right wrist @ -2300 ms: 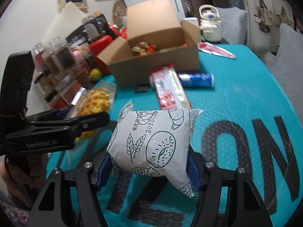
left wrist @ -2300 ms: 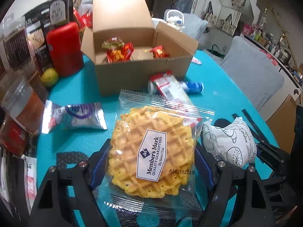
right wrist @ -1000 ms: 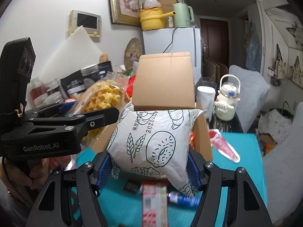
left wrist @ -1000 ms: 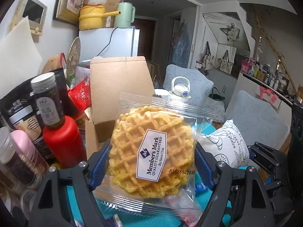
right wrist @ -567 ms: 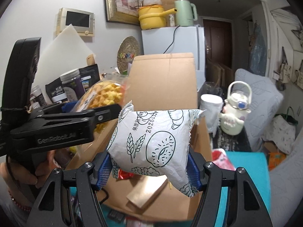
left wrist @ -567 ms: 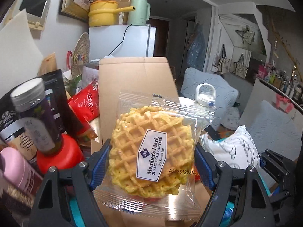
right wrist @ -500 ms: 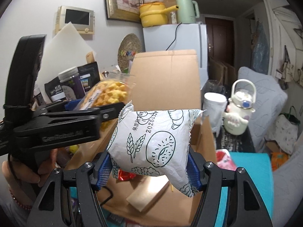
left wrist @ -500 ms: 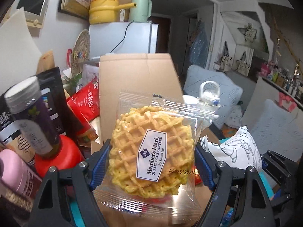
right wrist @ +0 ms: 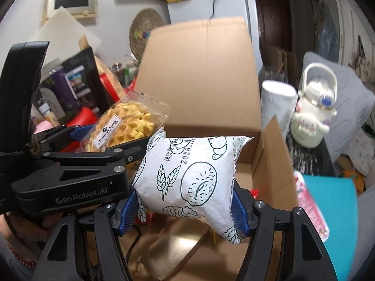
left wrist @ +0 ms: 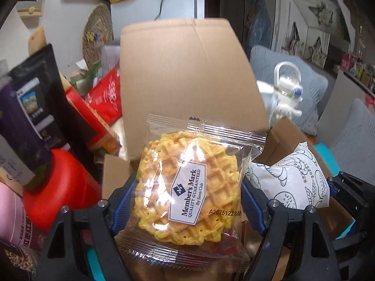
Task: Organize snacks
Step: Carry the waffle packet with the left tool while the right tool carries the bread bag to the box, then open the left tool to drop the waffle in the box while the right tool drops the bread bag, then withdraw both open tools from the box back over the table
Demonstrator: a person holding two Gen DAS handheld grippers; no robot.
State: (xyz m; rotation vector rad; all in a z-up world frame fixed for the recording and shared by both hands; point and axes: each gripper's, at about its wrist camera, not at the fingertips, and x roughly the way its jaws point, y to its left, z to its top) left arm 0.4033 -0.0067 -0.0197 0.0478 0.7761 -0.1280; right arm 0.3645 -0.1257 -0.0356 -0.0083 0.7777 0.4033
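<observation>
A clear-wrapped waffle packet (left wrist: 189, 187) is clamped between the blue pads of the left gripper (left wrist: 187, 201), its white label facing the camera. A white bread packet (right wrist: 187, 178) printed with pastry drawings is pinched in the same way by the right gripper (right wrist: 185, 201), the pads pressed against both of its sides. Both packets are held above the open cardboard box (right wrist: 269, 164), whose tall rear flap (left wrist: 187, 75) stands upright behind them. In the right wrist view the left gripper is seen just to the left, with a hand (right wrist: 30, 224) wrapped under its black body, and the waffle packet is carried beside the bread packet, near but not touching so far as can be told. On the box floor a few small red wrappers (right wrist: 254, 193) and a loose piece of cardboard (right wrist: 175, 245) can be made out. A red canister (left wrist: 63, 187) and dark jars are crowded to the left of the box, and a teal surface (right wrist: 332, 199) is seen at the right.
</observation>
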